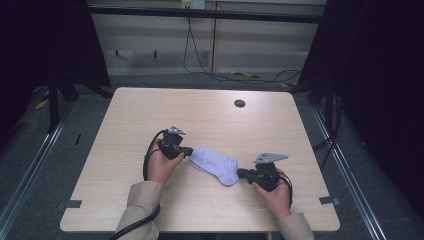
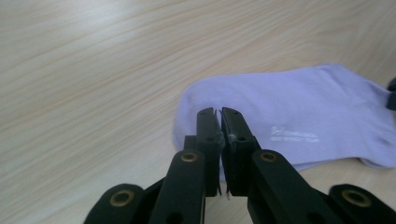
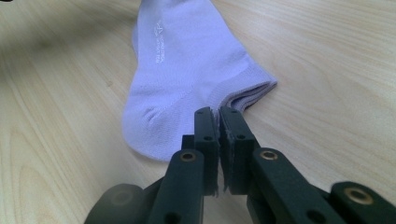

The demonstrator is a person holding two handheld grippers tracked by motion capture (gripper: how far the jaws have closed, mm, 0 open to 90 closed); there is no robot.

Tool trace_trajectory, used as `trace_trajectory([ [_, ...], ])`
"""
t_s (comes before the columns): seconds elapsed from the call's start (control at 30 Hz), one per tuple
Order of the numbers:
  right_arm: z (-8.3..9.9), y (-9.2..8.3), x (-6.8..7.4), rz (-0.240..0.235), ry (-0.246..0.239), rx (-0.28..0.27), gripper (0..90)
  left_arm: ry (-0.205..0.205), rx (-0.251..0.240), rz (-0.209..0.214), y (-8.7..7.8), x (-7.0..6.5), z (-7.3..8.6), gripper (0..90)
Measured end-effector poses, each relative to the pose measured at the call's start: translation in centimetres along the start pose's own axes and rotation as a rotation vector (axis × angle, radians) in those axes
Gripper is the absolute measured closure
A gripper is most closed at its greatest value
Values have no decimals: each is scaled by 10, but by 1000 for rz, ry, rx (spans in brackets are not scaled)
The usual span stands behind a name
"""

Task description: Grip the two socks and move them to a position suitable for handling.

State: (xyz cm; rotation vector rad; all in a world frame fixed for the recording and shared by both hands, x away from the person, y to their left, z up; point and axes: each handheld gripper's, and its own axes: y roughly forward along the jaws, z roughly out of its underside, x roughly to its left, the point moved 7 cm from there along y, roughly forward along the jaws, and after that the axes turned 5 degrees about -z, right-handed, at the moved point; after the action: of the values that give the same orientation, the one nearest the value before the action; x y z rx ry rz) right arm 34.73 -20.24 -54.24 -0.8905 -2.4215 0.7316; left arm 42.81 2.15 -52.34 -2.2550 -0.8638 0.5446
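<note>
Pressing together pad to pad at the tip of the left gripper [image 2: 220, 111], with the black fingers [image 2: 208, 128] leaving barely a slit between them. Hovering or resting right at the rounded toe end of a lilac knitted ankle sock [image 2: 289, 107]; cannot tell whether any cloth is being nipped there. Showing small white printed lettering [image 2: 294, 133] on the fabric just beyond and to the right of the tips.

Closing likewise at the right gripper [image 3: 218, 109], its black fingers [image 3: 233, 130] meeting at the ribbed cuff edge beside the heel of the sock [image 3: 182, 60]; again not telling whether the fabric is being caught.

Lying flat and stretched out slantwise on the light wooden table [image 1: 200, 110], the sock [image 1: 216, 165], slightly near of centre, toe to the far left and cuff to the near right. Pointing inward from either end, the left gripper [image 1: 189, 151] and the right gripper [image 1: 241, 173], each touching or just beside its end of the sock. Gripping the bodies from behind, the left hand [image 1: 161, 165] and right hand [image 1: 275, 195], with beige sleeves [image 1: 142, 200] coming in from the near edge. Sitting well apart, towards the far right, a small round dark hole [image 1: 239, 103] in the tabletop.
</note>
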Motion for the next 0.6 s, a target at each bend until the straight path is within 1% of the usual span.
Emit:
trace_trajectory([
  [0.03, 0, 0, 0, 4, -5, 2, 860, 19, 7, 8, 3, -4, 2, 799],
  [0.07, 1, 0, 0, 5, -3, 2, 859, 20, 33, 9, 7, -7, 6, 794],
  [0.13, 1, 1, 0, 6, -5, -2, 857, 33, 58, 13, 12, -11, 13, 792],
  [0.17, 2, 1, 0, 7, -5, -1, 857, 36, 87, 17, 14, -14, 19, 820],
  [0.2, 2, 1, 0, 8, -3, 1, 856, 63, 98, 11, 13, -15, 22, 828],
  [0.23, 2, 1, 0, 10, -9, 3, 855, 58, 107, 29, 11, -18, 24, 831],
  [0.27, 2, 1, 1, 11, -11, 4, 853, 64, 125, 43, 9, -20, 26, 838],
  [0.33, 3, 1, 1, 11, -16, 9, 847, 93, 156, 41, 4, -23, 30, 843],
  [0.37, 3, 1, 1, 11, -16, 9, 841, 90, 147, 41, 2, -26, 30, 838],
  [0.4, 3, 1, 1, 13, -10, 9, 838, 101, 144, 49, 0, -27, 29, 828],
  [0.43, 2, 1, 1, 17, -13, 9, 834, 89, 134, 61, -2, -29, 27, 829],
  [0.47, 2, 1, 0, 28, -19, 7, 826, 79, 114, 58, -3, -30, 25, 829],
  [0.5, 2, 1, 0, 28, -19, 7, 826, 79, 114, 58, -3, -30, 25, 822],
  [0.53, 1, 1, 0, 32, -17, 6, 816, 87, 100, 56, -5, -29, 23, 822],
  [0.57, -3, -2, 1, 47, -23, -9, 788, 87, 46, 8, -6, -25, 17, 762],
  [0.6, -5, -3, 1, 49, -31, -19, 782, 82, 52, -1, -5, -23, 18, 758],
])
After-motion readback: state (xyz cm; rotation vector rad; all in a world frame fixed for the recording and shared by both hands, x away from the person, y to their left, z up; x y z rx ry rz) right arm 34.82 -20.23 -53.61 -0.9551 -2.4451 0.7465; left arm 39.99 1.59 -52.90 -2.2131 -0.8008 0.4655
